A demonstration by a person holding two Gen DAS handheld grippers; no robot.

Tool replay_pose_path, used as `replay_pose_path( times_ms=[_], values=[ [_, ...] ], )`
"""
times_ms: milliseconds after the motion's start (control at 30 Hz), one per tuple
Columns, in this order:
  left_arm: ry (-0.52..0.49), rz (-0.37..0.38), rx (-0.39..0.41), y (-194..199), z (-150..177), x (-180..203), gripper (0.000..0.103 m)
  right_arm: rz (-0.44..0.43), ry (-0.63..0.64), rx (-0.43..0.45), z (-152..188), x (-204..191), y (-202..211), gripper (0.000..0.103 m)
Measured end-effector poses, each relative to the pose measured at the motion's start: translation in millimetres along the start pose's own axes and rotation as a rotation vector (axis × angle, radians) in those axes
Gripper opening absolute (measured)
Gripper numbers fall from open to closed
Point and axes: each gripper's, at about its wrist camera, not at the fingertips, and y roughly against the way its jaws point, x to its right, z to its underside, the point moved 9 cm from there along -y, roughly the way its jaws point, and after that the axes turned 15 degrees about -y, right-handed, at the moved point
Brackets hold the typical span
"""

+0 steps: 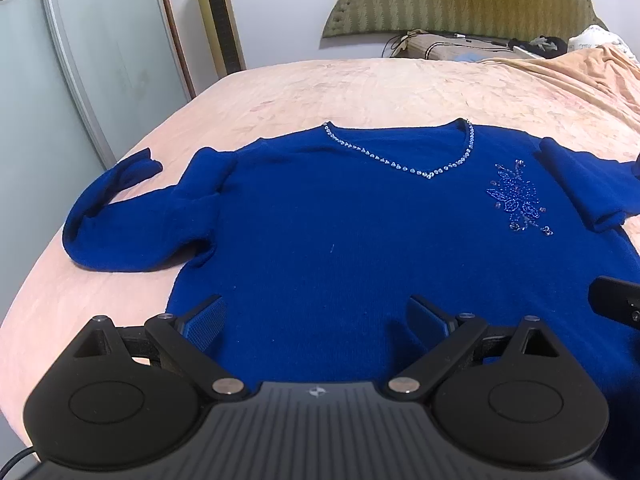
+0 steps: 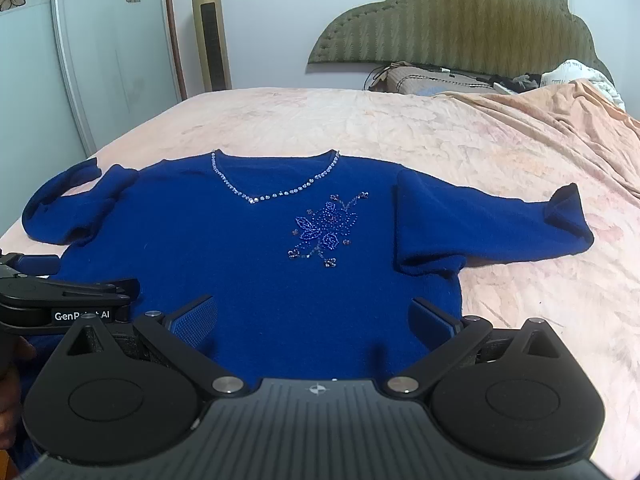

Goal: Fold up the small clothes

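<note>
Both the left gripper (image 1: 316,320) and the right gripper (image 2: 316,320) hang spread wide and empty-jawed just above the blue sweater's (image 2: 248,272) near hem, gripping nothing.

Bedroom, bed (image 2: 360,128), padded headboard (image 2: 460,20)

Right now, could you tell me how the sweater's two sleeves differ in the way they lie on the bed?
The left sleeve bends sharply back on itself, its cuff pointing toward the headboard; the right sleeve stretches out nearly straight. The left sleeve reaches close to the edge of the bed; the right sleeve has wide bedspread beyond it. Both are plain blue, lying flat, with slightly curled cuffs.
</note>
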Motion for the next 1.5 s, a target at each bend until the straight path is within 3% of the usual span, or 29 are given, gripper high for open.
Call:
replay_pose_path(
  times_ms=[167, 733, 1500],
  values=[
    [0.0, 0.0, -0.007, -0.4, 0.8, 0.6, 0.097, -0.058, -0.024, -0.032, 2.1, -1.1, -1.3, 0.103],
    [-0.004, -0.002, -0.025, -6.1, 2.8, 3.7, 0.097, -0.023, 0.023, 0.017, -0.4, 1.4, 1.5, 0.103],
    [-0.041, -0.01, -0.042, -10.9, -6.9, 17.0, 0.097, -0.108, -0.016, 0.004, -1.5, 8.7, -1.9, 0.103]
  ],
)
